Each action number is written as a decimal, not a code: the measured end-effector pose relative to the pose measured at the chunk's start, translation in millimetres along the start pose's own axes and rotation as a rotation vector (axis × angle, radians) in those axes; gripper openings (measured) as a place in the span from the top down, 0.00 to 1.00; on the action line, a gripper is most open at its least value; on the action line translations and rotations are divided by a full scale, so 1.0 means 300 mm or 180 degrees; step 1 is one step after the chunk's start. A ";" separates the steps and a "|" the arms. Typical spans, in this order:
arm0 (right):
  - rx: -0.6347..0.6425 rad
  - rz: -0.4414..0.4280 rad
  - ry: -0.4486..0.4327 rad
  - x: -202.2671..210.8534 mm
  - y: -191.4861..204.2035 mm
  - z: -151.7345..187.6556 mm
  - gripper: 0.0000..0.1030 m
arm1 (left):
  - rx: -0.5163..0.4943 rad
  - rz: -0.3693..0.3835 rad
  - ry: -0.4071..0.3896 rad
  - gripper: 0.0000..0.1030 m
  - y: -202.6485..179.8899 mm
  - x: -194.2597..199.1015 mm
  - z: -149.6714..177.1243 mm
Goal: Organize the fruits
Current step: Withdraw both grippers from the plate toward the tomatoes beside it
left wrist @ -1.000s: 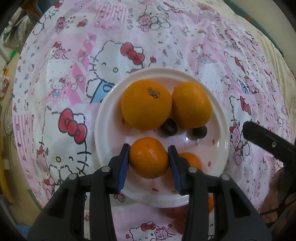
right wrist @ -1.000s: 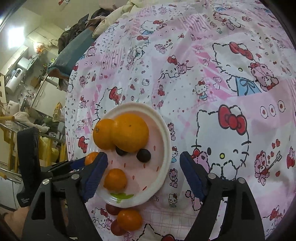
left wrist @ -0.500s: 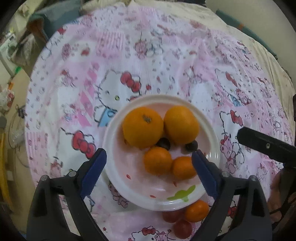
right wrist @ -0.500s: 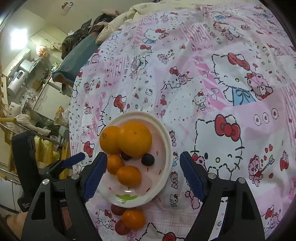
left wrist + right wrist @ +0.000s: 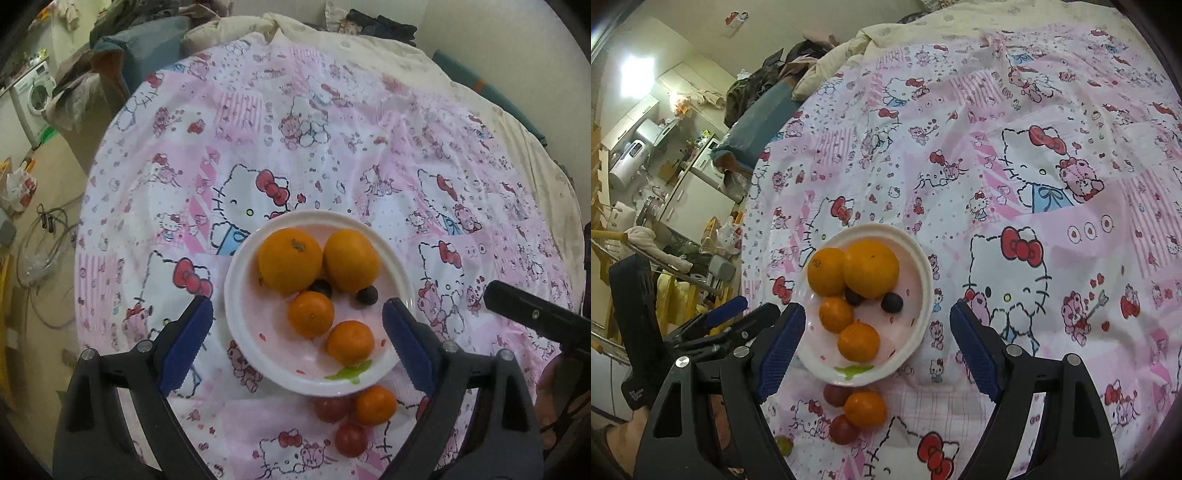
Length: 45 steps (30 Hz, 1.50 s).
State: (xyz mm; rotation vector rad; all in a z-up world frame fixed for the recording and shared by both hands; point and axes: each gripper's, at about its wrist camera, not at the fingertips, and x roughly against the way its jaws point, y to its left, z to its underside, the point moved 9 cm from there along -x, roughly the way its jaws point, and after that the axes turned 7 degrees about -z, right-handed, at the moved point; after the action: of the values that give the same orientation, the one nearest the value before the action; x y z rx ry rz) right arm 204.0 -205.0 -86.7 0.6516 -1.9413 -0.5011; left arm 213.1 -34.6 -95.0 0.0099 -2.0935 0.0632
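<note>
My left claw (image 5: 295, 341) now gaping, empty; small mandarin (image 5: 311, 314) just released sits ahead on white plate (image 5: 236, 302) with 3 more. Right claw (image 5: 877, 345) apart, empty. 1 mandarin (image 5: 375, 404), 2 tomatoes (image 5: 351, 438) below claw, off plate: next pickups, I judge.

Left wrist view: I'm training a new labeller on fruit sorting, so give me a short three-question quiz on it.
1. How many orange fruits lie on the plate?
2. True or false: the left tongs hold a fruit.
3. Which fruits lie on the cloth just off the plate's near rim? A) one orange fruit and two red fruits B) three dark berries C) none

Key
1. Four: two large, two small, alongside two dark berries.
2. False: they stand open with nothing gripped.
3. A
</note>
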 end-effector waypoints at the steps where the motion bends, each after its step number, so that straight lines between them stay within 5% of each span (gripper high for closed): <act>1: 0.0009 0.0000 -0.0002 0.005 0.004 0.004 0.19 | -0.0011 0.0017 -0.0031 0.11 0.002 0.016 0.002; 9: -0.0026 0.0027 -0.0073 0.060 0.019 0.078 0.19 | 0.0014 -0.0053 -0.0146 0.11 0.033 0.089 0.075; 29: -0.0145 0.0126 -0.0019 0.102 -0.004 0.221 0.19 | 0.0159 -0.0044 0.0027 0.11 0.067 0.129 0.231; 45: -0.0390 0.0238 0.0133 0.043 -0.081 0.267 0.19 | 0.0145 -0.0052 0.0377 0.11 0.048 0.042 0.311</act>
State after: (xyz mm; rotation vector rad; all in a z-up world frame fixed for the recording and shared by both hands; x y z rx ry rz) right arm 132.3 -226.6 -126.6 0.5059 -1.8722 -0.5506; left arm 125.6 -24.7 -131.1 0.0497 -1.9729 0.0992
